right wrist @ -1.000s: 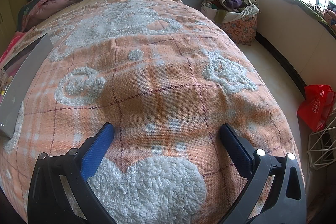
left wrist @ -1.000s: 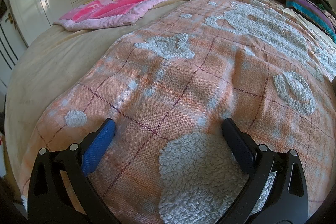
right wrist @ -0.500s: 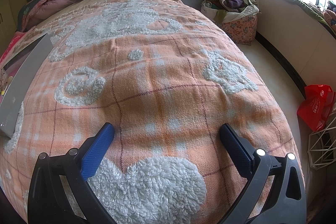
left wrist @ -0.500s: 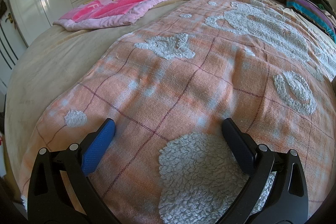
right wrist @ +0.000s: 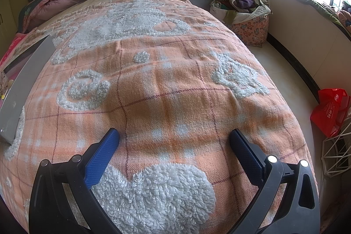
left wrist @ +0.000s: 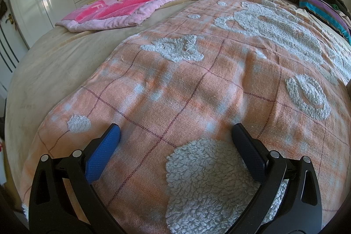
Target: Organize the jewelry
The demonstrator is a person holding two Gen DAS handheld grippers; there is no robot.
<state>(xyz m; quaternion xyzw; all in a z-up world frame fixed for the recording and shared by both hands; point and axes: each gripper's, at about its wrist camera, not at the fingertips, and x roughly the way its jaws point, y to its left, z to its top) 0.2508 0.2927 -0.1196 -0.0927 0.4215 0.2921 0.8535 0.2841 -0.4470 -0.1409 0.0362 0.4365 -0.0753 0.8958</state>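
**Operator:** Report the state of both tools.

**Technician:** Your left gripper (left wrist: pixel 175 133) is spread wide and holds nothing. Your right gripper (right wrist: pixel 174 135) is the same: jaws far apart, nothing between them. Both hover low over the orange blanket (left wrist: pixel 182 89).

**Operator:** Locate the jewelry.

**Technician:** No jewelry can be identified in either view. In the right wrist view, a flat grey case (right wrist: pixel 26 84) lies on the blanket at 9 o'clock. Small, indistinct items show at its far-left edge; whether they are jewelry cannot be told. Treat that area as the probable work site.

**Operator:** Handling expectations?

**Technician:** Judged from the task only: expect light, small, smooth pieces. Chains will be limp and liable to snag in the white fleece patches (right wrist: pixel 153 194). Take a chain near its middle; take a ring or stud across its widest part. Close the jaws slowly. The bedding is soft, so pressing down will sink the piece, not pin it.

**Operator:** Edges and clearance?

**Technician:** In the right wrist view, the blanket drops to the floor from 1 to 4 o'clock, with a red bag (right wrist: pixel 330 111) below at 3 o'clock. Keep loose pieces away from that edge. In the left wrist view, the bed edge runs along 9 o'clock; a pink blanket (left wrist: pixel 131 3) lies at 11 o'clock. The centre is open for travel.
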